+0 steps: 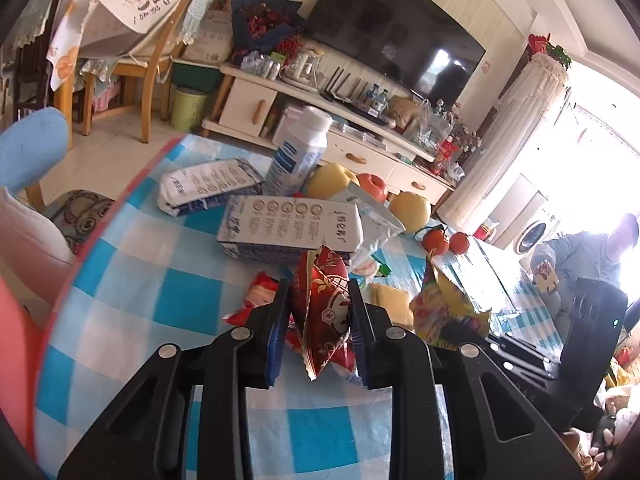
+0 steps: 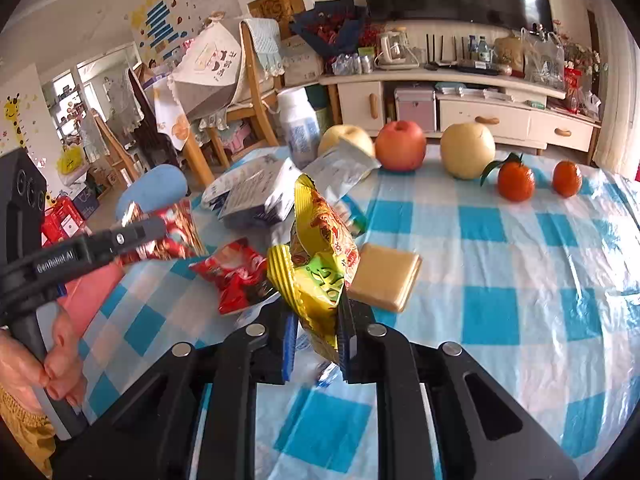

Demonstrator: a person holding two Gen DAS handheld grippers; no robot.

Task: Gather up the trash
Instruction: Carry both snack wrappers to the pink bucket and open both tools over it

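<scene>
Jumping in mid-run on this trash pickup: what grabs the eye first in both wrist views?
Each gripper is shut on a crinkled snack bag: the left gripper holds a red wrapper, the right gripper a yellow wrapper. Behind them on the blue checked tablecloth lie flattened milk cartons and another red packet, with a row of apples and tangerines along the far edge.

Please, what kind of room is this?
Most likely a home living room with a dining corner: a large television above a low cream cabinet, wooden chairs, and a table with a blue checked cloth.
</scene>
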